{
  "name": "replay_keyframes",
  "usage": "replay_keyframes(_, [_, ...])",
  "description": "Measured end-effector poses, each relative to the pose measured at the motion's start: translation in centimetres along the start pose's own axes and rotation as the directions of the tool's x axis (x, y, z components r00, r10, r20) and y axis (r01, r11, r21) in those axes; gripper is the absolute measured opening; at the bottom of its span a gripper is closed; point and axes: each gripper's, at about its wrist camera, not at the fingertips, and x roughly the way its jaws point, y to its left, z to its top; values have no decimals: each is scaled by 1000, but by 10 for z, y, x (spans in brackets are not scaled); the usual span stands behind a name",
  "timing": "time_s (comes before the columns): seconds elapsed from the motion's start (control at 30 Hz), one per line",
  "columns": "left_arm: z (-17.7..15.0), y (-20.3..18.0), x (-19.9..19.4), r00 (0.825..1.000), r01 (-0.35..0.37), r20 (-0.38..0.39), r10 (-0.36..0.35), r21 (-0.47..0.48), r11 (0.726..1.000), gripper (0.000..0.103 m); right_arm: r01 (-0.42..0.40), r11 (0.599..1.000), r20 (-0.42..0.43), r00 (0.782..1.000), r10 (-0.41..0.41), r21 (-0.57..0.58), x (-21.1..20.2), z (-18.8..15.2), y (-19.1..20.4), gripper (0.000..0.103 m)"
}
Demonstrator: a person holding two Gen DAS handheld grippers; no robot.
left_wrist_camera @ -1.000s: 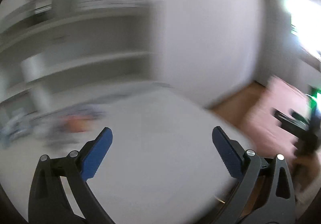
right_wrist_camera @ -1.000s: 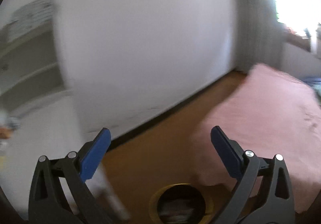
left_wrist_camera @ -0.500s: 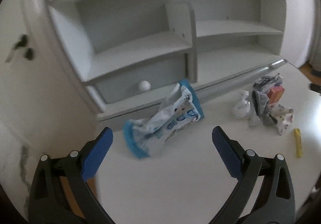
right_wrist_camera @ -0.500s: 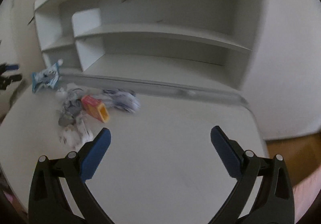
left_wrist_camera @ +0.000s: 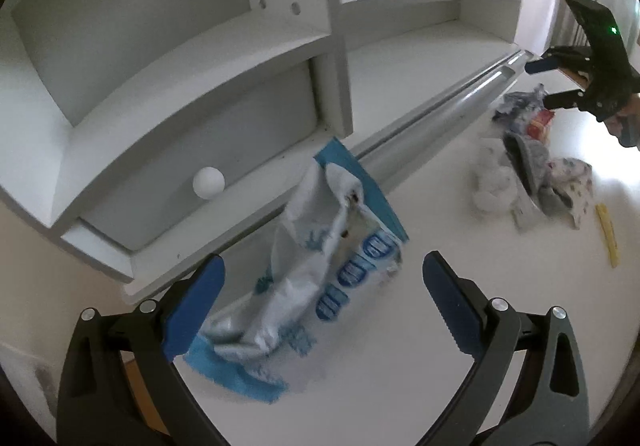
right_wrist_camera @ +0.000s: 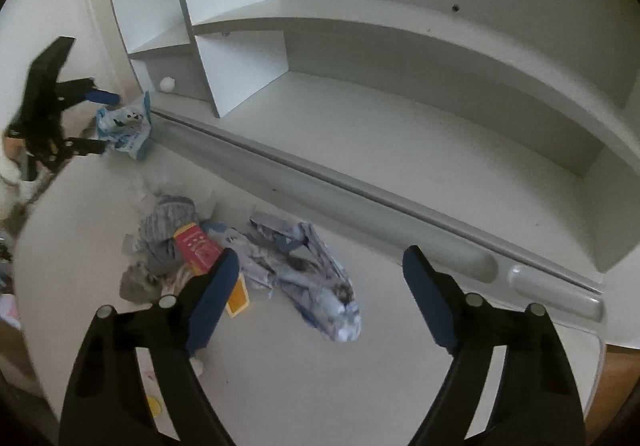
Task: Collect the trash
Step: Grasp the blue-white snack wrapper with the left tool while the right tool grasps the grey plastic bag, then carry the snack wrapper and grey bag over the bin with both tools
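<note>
- Two blue pads of my left gripper [left_wrist_camera: 322,292] stand apart, grasping nothing; the wrapper [left_wrist_camera: 316,270] lies between them, its lower corner hidden.
- Right view: my right gripper [right_wrist_camera: 320,278] is closing, empty, over the blurred trash pile [right_wrist_camera: 240,258] on the desk [right_wrist_camera: 320,386].

A second ago both cameras look at a wall and floor; now both look down on the white desk [left_wrist_camera: 400,386]. The left gripper [left_wrist_camera: 320,294] is closer to the blue and white wrapper [left_wrist_camera: 320,266] near the desk's left edge. The right gripper [right_wrist_camera: 318,286] is nearer to the crumpled trash pile [right_wrist_camera: 296,266], and its jaws are closing, with nothing pressed between them.
</note>
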Motion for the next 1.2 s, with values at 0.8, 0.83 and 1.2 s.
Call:
replay_keyframes(0.8, [-18,22,-9,999,-34,-47,25,-210,977,27,14,997,-104,994,-21,-73,-15,2,2,35])
replay_keyframes(0.83, [-19,24,-17,999,-35,-31,28,-243,969,27,30,998,-93,995,-35,-55,-23,2,0,35])
replay_keyframes(1.2, [-13,-53,-77,984,130,155,-83,-316,940,27,67,959,36,996,-80,276,-105,-88,-12,35])
